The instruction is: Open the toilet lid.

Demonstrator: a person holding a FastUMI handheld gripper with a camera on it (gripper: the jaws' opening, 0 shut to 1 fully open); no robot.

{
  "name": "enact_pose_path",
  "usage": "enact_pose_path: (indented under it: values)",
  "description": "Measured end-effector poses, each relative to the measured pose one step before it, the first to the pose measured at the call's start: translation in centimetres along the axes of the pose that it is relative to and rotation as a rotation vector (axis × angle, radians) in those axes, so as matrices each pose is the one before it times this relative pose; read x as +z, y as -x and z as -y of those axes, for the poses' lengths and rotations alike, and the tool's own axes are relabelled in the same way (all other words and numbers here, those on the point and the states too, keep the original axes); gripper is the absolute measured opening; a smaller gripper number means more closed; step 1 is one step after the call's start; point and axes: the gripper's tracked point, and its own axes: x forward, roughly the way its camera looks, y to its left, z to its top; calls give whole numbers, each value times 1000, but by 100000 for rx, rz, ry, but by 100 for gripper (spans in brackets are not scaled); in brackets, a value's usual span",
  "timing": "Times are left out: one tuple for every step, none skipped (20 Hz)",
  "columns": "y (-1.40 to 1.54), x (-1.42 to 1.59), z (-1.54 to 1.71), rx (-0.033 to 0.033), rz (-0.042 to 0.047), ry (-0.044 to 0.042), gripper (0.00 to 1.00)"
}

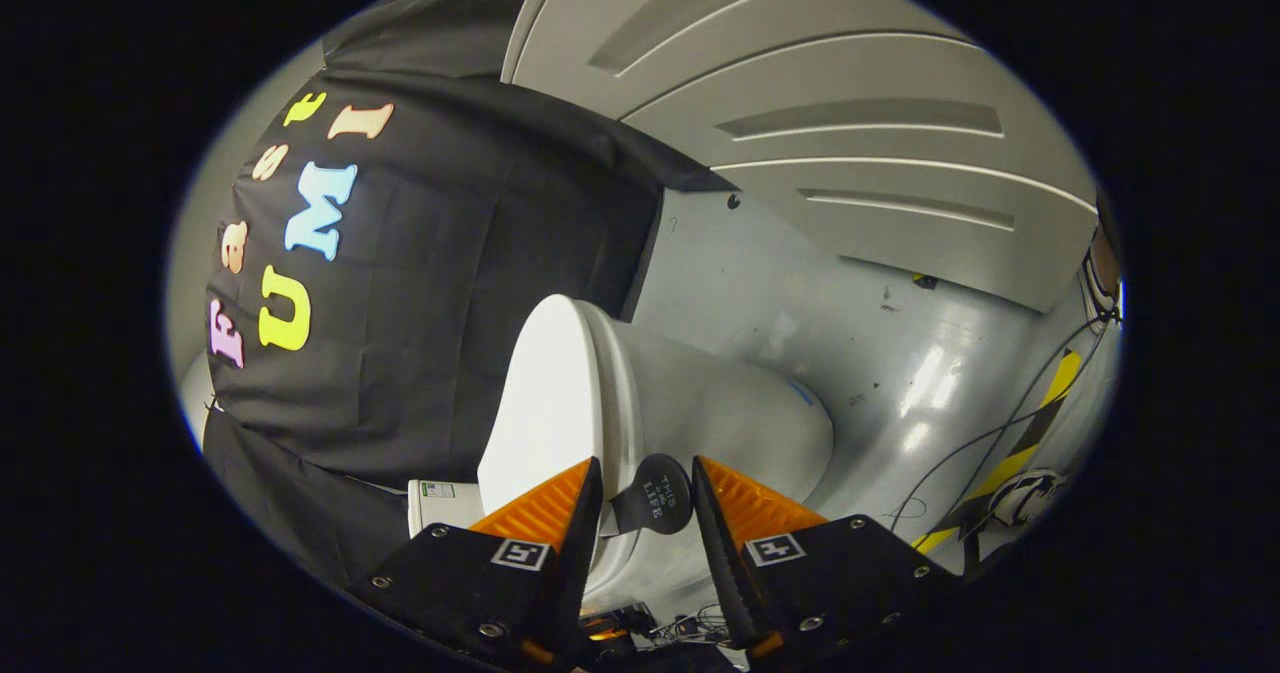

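At about nine o'clock from your jaws hangs the black cloth wall point(430, 283) of the booth, draped down to the floor behind the toilet. Low at eight o'clock, tucked against the cloth just beside your left finger, you can see a small white box point(440, 503).

Straight ahead, at twelve o'clock, sits the toilet point(720, 423), seen tilted in your camera. Its white toilet lid point(550, 403) faces the cloth side, with the rim edge running down toward your left fingertip. Whether the lid lies flat on the seat or stands clear of it, you cannot tell from this angle.

Your gripper point(647, 498) has its jaws narrowly parted. Between them sits a dark round tab point(655, 495) fixed at the lid's edge; the tips look to flank it, but you cannot tell whether they press on it.

At two o'clock, beyond the toilet, lies the shiny grey floor point(900, 353), and past it a pale panelled door point(830, 103). At three o'clock, loose cables point(985, 443) trail across yellow and black tape point(1040, 423).
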Motion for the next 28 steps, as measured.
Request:
enact_pose_path:
  values:
    - [-28, -189, 207, -26, -632, -335, 53]
    - [25, 132, 73, 556, 318, -1024, 50]
    - [-19, 198, -29, 814, 470, -1858, 47]
    - [-97, 69, 267, -43, -54, -2151, 45]
    - [39, 159, 246, 1089, 438, -2730, 41]
    - [159, 202, -17, 2250, 695, -3133, 33]
    - [-26, -244, -27, 2127, -46, -3803, 25]
    - [104, 46, 16, 1678, 190, -2979, 22]
    - [30, -113, 103, 1625, 269, -2010, 20]
    - [-77, -122, 44, 1072, 225, -2026, 18]
    - [-149, -322, -192, 1528, -113, -2071, 15]
    - [-207, -63, -165, 1446, -79, -1553, 14]
    - [115, -78, -195, 1537, 23, -1449, 10]
    - [-125, -1, -151, 1167, 223, -538, 8]
    - [-4, -61, -31, 218, 315, 499, 3]
    - [-63, -51, -18, -315, 345, 1183, 1]
    - [-46, -129, 31, -486, 502, 1579, 1]
    - [-54, -66, -84, -468, 314, 1415, 0]
    - [162, 59, -44, -447, 390, 1644, 0]
    - [56, -19, -144, -579, 388, 1638, 0]
    - [108, 143, -77, -290, 150, 1141, 0]
    - [93, -15, -52, -468, 253, 1262, 0]
    - [-75, -37, -50, -459, 228, 1508, 0]
    - [-39, -41, -123, -616, 280, 1866, 0]
    - [-70, 62, -87, -743, 320, 1642, 0]
    - [-58, 32, -157, -738, 374, 1757, 0]
    - [166, -20, -210, -861, 960, 2415, 0]
    - [2, 1, -451, -628, 886, 2644, 0]
